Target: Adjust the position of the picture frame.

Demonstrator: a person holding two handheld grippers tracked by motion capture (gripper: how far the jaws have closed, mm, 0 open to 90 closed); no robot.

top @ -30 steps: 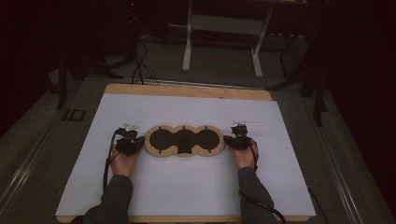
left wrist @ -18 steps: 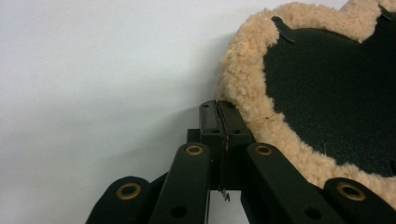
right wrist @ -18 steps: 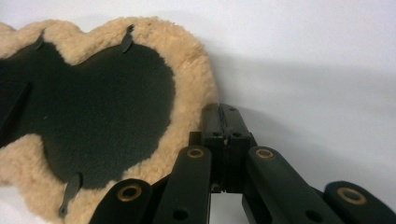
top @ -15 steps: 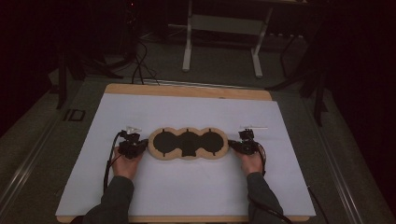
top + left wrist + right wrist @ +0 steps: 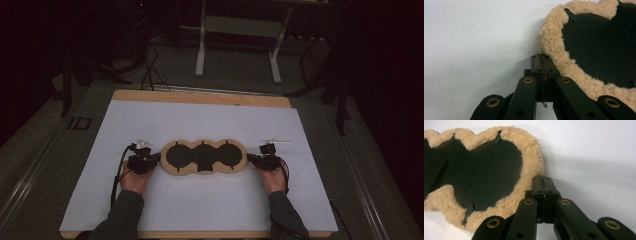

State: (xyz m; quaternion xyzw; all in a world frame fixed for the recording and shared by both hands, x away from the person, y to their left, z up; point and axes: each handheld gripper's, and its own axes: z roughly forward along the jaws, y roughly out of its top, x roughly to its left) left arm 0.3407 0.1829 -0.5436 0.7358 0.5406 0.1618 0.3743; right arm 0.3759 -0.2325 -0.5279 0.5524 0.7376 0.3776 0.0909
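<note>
**Now: both hand-held grippers at the ends of the fleece pad**

Basically, a three-lobed fleece-edged pad [image 5: 204, 156] lies flat in the middle of the white-covered bench [image 5: 200, 120], long axis running left to right. Black center panel, tan woolly border all round, small black tabs at the notches.

Left hand-held gripper [image 5: 156, 159] sits at the pad's left end, jaws fully closed; in the left gripper view the tips [image 5: 542, 61] just touch the fleece rim [image 5: 551, 47], nothing clamped between them. Right hand-held gripper [image 5: 250, 159] is at the right end, jaws also closed, tips [image 5: 543, 182] against the border [image 5: 534, 157], holding nothing.

Handling guess: light, soft and floppy, likely to sag or fold if lifted by one end. The fluffy border compresses, so pinch deep across the rim at both end lobes; the black panel looks flat, with nothing to grab.
</note>
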